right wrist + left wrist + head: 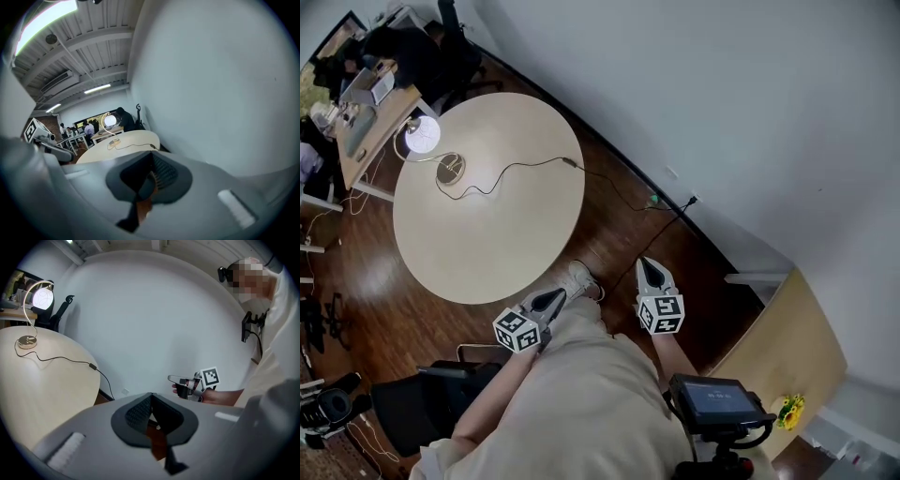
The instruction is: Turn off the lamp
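The lamp (423, 137) stood lit on the far side of the round pale table (497, 234), well ahead and left of both sets of fingers. Its thin cord (511, 169) trailed across the tabletop and off the edge toward the white wall (722, 103). The left gripper (555, 298) and the right gripper (650, 269) hung short of the table's near edge over the dark wooden floor (614, 246), each with its fingers pressed together on nothing, while far past the fingertips a desk (380, 105) with seated people filled the room's corner.

Lamp (423, 137) base details too small, indistinct
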### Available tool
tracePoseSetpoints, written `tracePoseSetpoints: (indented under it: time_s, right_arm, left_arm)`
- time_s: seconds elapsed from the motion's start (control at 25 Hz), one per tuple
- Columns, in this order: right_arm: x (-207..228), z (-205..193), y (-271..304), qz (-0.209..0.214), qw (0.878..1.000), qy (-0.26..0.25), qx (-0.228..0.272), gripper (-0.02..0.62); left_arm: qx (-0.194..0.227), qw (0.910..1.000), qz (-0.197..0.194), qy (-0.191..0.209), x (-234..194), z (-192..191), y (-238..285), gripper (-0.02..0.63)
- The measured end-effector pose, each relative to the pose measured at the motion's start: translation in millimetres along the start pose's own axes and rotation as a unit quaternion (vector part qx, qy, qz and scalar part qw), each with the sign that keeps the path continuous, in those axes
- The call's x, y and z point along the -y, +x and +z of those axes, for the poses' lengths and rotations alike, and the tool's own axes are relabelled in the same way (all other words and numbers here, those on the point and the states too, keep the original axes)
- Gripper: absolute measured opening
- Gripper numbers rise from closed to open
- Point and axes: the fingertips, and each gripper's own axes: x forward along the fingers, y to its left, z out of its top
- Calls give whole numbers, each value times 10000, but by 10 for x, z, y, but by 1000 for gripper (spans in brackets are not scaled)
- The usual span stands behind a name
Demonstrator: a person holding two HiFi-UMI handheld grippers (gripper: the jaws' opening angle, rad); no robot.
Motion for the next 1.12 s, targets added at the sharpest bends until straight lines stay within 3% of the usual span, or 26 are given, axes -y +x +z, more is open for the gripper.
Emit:
tracePoseSetpoints:
  time_s: [0.28, 0.48, 0.64, 0.88, 1.12]
  right_arm:
    - [199, 650, 692, 24, 9998, -210, 6, 3]
    - [358, 998, 1201, 120, 9992, -369, -52, 3]
    - [428, 1145, 1660, 250, 9987, -440, -111, 3]
    - [284, 1214, 2258, 722, 9951, -504, -452, 3]
    - [171, 1275, 3007, 1306, 9842, -832, -863, 5]
  left_arm:
    - [109, 9994, -302, 149, -451, 782, 677, -23]
    - [194, 9991, -276, 239, -819, 1206, 984, -23]
    - [158, 9996, -31, 253, -1162, 1369, 1110, -23]
    - [193, 9990, 389, 48, -1345, 1438, 951, -23]
    - [371, 9923, 1168, -190, -1620, 1616, 862, -23]
